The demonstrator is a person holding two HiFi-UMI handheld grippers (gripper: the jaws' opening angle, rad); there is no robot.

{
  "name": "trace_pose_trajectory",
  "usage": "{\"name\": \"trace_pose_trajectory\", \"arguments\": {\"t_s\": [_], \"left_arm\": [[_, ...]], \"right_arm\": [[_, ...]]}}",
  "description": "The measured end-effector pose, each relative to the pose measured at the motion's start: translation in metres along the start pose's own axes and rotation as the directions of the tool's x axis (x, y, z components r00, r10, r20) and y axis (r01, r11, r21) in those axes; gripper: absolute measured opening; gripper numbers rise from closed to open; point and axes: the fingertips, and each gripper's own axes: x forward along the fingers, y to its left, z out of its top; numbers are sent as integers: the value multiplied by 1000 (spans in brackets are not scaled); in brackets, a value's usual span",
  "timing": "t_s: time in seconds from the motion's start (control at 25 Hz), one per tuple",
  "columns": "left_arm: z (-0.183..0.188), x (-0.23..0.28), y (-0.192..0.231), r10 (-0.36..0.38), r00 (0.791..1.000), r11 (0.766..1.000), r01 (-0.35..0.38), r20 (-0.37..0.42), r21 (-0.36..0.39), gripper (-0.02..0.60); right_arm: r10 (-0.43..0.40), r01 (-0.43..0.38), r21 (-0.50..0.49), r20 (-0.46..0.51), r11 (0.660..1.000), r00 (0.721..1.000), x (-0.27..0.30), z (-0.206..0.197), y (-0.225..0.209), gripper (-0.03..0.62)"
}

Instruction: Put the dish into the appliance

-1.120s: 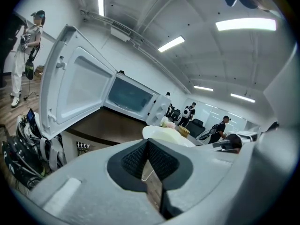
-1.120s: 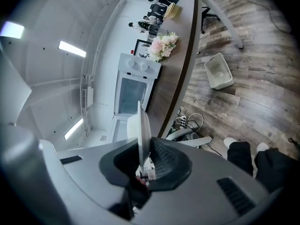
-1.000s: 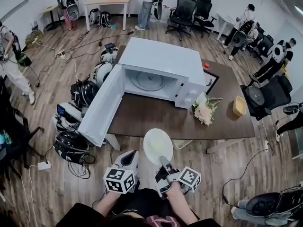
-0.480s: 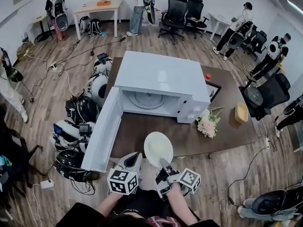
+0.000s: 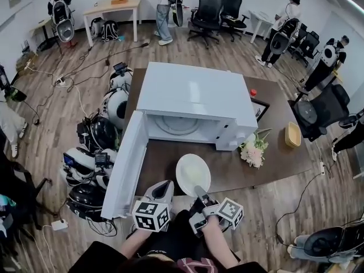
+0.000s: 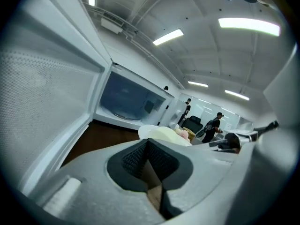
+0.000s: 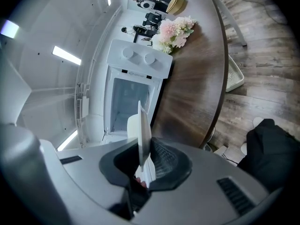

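Observation:
A white plate (image 5: 192, 172) hangs level over the table's front edge, in front of the white microwave (image 5: 196, 92). My right gripper (image 5: 199, 193) is shut on the plate's near rim. The right gripper view shows the plate (image 7: 143, 130) edge-on between the pads of that gripper (image 7: 144, 165). The microwave's door (image 5: 128, 164) stands open to the left, and its glass turntable (image 5: 177, 125) is bare. My left gripper (image 5: 165, 187) is beside the plate on its left, shut and holding nothing. From the left gripper (image 6: 148, 149), the plate (image 6: 161, 134) and the open cavity (image 6: 126, 102) lie ahead.
On the brown table (image 5: 227, 172), right of the microwave, lie pink and white flowers (image 5: 254, 148), a yellow bowl (image 5: 293, 134), a black frame (image 5: 260, 108) and a small red thing (image 5: 253, 92). Round black and white gear (image 5: 94, 152) is heaped on the floor at left. Office chairs and people ring the room.
Both grippers and the plate have come a little closer to the microwave. The plate, earlier in front of the table's edge, now overlaps that edge. The grip is unchanged.

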Motion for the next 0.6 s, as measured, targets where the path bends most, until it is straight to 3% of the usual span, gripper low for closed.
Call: {"name": "trace_pose_trajectory", "arguments": {"t_s": [0.08, 0.6], "left_arm": [[4, 6, 2, 12, 1000, 999, -12, 7, -44, 9], [39, 43, 18, 92, 995, 995, -91, 48, -36, 9]], "right_arm": [[-1, 1, -1, -3, 1000, 1000, 9, 6, 3, 51], [-7, 5, -31, -75, 1000, 997, 62, 49, 25, 51]]}}
